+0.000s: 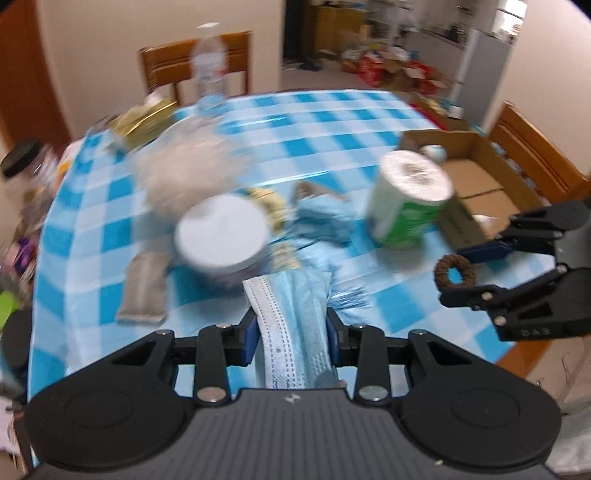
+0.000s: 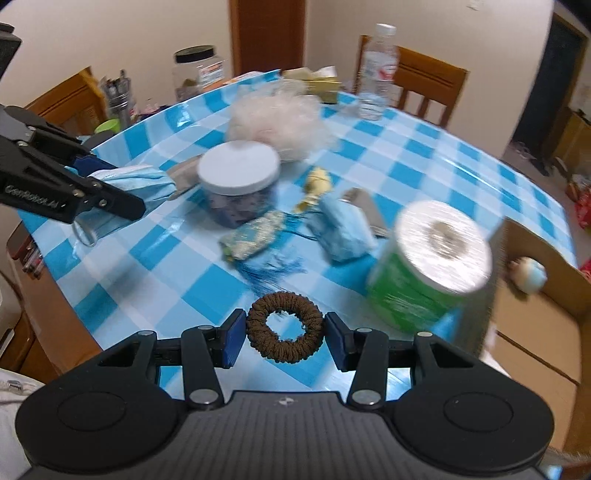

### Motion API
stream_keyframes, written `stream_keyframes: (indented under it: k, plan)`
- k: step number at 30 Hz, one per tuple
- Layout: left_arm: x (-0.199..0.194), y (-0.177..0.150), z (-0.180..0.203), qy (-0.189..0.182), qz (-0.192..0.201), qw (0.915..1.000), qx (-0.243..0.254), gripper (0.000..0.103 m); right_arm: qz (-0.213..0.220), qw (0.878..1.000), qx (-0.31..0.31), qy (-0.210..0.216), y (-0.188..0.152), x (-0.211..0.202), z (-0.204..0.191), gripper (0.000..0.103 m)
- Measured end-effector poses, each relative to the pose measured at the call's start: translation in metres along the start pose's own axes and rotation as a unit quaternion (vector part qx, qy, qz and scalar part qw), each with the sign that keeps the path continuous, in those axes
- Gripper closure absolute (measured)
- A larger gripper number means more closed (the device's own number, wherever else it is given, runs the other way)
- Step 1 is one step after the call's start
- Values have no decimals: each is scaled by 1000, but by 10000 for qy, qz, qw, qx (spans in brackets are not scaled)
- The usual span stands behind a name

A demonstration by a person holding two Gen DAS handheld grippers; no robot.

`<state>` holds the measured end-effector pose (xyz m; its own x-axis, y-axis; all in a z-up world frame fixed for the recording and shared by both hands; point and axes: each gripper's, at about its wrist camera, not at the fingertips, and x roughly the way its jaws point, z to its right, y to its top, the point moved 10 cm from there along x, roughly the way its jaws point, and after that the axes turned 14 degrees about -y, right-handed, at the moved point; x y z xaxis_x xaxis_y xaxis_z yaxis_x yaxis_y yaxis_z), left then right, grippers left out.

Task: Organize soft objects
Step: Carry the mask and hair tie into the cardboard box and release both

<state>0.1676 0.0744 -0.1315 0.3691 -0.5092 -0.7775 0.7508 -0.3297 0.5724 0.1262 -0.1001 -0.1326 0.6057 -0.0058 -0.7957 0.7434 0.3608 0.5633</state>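
Brown scrunchie [image 2: 284, 328], one; blue mask [image 1: 295, 325], one.

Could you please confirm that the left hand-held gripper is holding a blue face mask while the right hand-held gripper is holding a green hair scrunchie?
Not quite: the hair scrunchie in the right hand-held gripper is brown, not green, as the right wrist view shows. The left hand-held gripper does hold a blue face mask.

Home dining room. Ahead of the grippers, round table under glossy blue-and-white checked tablecloth [image 2: 424, 147]; beyond it, slatted brown wooden dining chairs [image 1: 195, 70], cream plaster walls, brown wooden door [image 2: 267, 35]; far right, cluttered adjoining room with grey refrigerator [image 1: 484, 70].
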Motion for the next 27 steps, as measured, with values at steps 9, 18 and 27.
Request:
stream_keyframes:
  k: [9,18,27]
  plan:
    - [13,26,79,-569,3,9959,705,68,-24,9981,437,-432,-27,-19,60,51]
    - [40,47,136,-926,-71,9900,1064,68,-65,9929,844,-830,-50,-19,128,51]
    - [61,80,182,-944,64,9869,1305,68,79,9880,1072,-1111,-61,-14,198,51]
